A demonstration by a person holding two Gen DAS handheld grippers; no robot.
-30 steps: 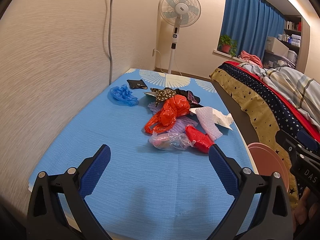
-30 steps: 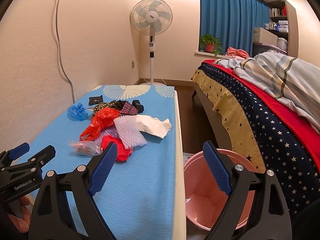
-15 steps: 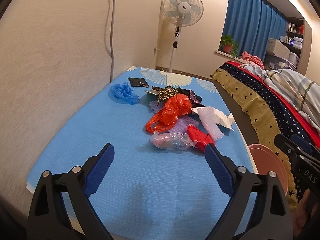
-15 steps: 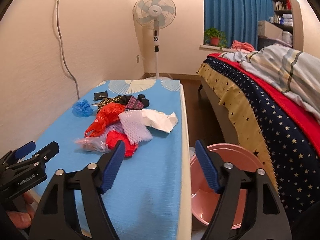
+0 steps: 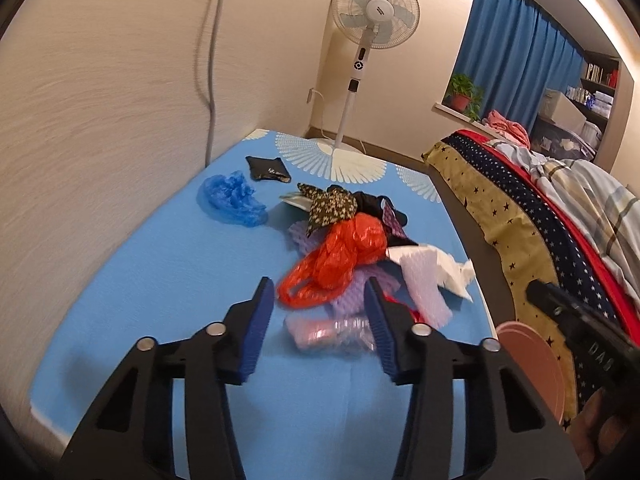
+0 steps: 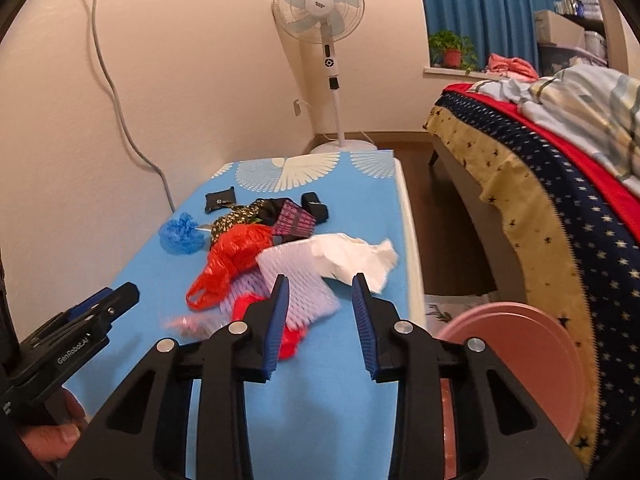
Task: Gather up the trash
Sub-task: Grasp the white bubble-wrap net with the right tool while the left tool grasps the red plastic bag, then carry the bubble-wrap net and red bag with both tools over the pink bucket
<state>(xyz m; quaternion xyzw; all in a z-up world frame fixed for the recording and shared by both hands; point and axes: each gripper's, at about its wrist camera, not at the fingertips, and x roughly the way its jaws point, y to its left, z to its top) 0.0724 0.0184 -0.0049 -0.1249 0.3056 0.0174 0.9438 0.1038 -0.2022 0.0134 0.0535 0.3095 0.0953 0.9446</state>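
trash pile (image 6: 256, 264): crumpled bags, foam net, paper; heaped mid blue mat (image 6: 340, 400) | pink bin (image 6: 532, 360): beside mat

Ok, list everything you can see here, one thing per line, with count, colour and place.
Crumpled plastic bag: one, orange-red, middle of pile.
Foam net sleeve: one, white, right of bag.
Crumpled paper: one, white, pile's right edge.
Scrunched plastic cover: one, blue, near wall.
Flat pouch: one, black, far end.
Mat: one, blue, under pile.
Plastic bin: one, pink, floor beside mat.
Standing fan: one, white, corner.
Left gripper: closing, empty.
Right gripper: closing, empty.
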